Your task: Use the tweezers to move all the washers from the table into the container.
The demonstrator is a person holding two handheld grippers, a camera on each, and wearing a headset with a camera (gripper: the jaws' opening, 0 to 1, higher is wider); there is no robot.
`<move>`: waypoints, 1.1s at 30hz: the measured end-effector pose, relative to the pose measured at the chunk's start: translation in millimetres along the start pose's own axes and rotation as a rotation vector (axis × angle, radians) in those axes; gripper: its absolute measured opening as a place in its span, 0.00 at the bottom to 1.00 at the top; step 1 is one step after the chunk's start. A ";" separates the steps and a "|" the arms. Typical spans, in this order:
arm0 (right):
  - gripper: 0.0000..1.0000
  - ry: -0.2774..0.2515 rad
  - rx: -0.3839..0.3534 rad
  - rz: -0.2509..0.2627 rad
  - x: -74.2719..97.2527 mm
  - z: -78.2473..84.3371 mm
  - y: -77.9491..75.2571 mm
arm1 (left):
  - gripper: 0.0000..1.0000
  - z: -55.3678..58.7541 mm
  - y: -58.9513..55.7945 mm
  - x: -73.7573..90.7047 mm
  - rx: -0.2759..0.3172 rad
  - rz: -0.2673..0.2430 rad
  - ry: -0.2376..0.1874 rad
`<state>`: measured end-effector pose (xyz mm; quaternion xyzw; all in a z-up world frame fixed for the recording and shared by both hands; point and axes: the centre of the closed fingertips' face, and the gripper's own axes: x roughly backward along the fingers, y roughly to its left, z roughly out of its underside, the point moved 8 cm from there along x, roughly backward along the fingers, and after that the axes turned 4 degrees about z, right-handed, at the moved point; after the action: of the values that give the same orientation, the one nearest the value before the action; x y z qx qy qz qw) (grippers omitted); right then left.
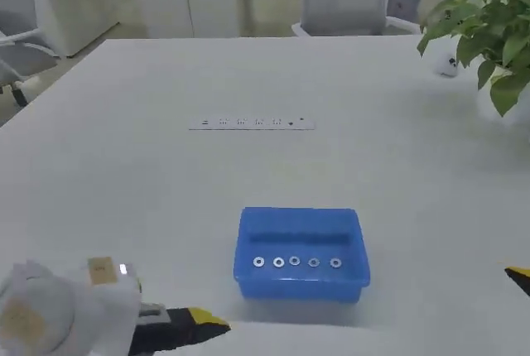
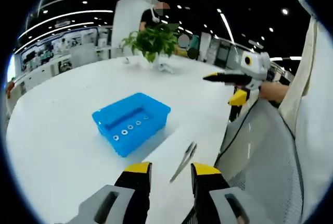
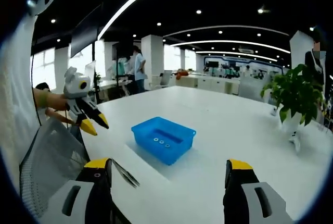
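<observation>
Left gripper [image 2: 170, 169] and right gripper [image 3: 169, 164] stand open, empty, tweezers [image 2: 183, 161] lie near the container [image 1: 300, 287], five washers [image 1: 295, 262] inside it: I judge nothing left.

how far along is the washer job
Done: five washers lie in a row inside the blue container. In hand: nothing; the tweezers lie on the table, and the left gripper and right gripper are open and empty. Left: seemingly nothing more to move.

Five washers [image 1: 295, 262], one blue container [image 1: 300, 225], one pair of tweezers [image 2: 183, 162], one potted plant [image 1: 487, 18]
</observation>
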<state>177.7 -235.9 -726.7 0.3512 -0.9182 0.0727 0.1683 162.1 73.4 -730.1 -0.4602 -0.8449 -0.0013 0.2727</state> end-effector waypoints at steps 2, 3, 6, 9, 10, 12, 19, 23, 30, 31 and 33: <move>0.94 -0.026 -0.010 0.012 -0.7 -1.9 -0.7 | 0.44 -6.8 0.1 11.0 0.006 -0.064 -0.104; 0.95 -0.037 -0.018 0.017 -0.6 -2.9 -0.9 | 0.49 -9.7 -1.3 15.2 0.018 -0.085 -0.146; 0.99 -0.089 -0.024 0.038 2.2 -8.9 -1.1 | 0.68 -21.9 -5.8 29.7 0.052 -0.173 -0.328; 0.99 -0.149 -0.023 0.039 5.3 -15.8 1.5 | 0.87 -24.8 -3.4 36.1 0.042 -0.275 -0.429; 0.99 -0.164 -0.021 0.043 6.2 -17.3 1.8 | 0.93 -25.0 -2.8 37.8 0.040 -0.300 -0.451; 0.99 -0.182 -0.029 0.056 7.7 -19.1 2.4 | 0.98 -24.1 -1.0 40.7 0.046 -0.355 -0.494; 0.99 -0.255 -0.078 0.088 8.4 -20.7 -1.9 | 0.99 -20.2 6.0 43.0 -0.004 -0.464 -0.555; 0.98 -0.231 -0.072 0.132 9.6 -15.2 -8.7 | 0.99 -18.4 7.5 42.1 0.032 -0.457 -0.549; 0.94 -0.229 -0.082 0.164 11.9 -14.0 -13.0 | 0.96 -16.7 5.9 34.8 0.011 -0.443 -0.491; 0.94 -0.224 -0.077 0.168 11.7 -13.6 -13.1 | 0.96 -16.5 6.1 34.8 0.008 -0.441 -0.485; 0.94 -0.221 -0.074 0.169 11.7 -13.3 -12.9 | 0.96 -16.5 5.5 34.2 0.000 -0.437 -0.477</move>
<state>181.6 -249.4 -709.9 0.2719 -0.9595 0.0137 0.0722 159.3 99.0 -701.6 -0.2552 -0.9638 0.0484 0.0602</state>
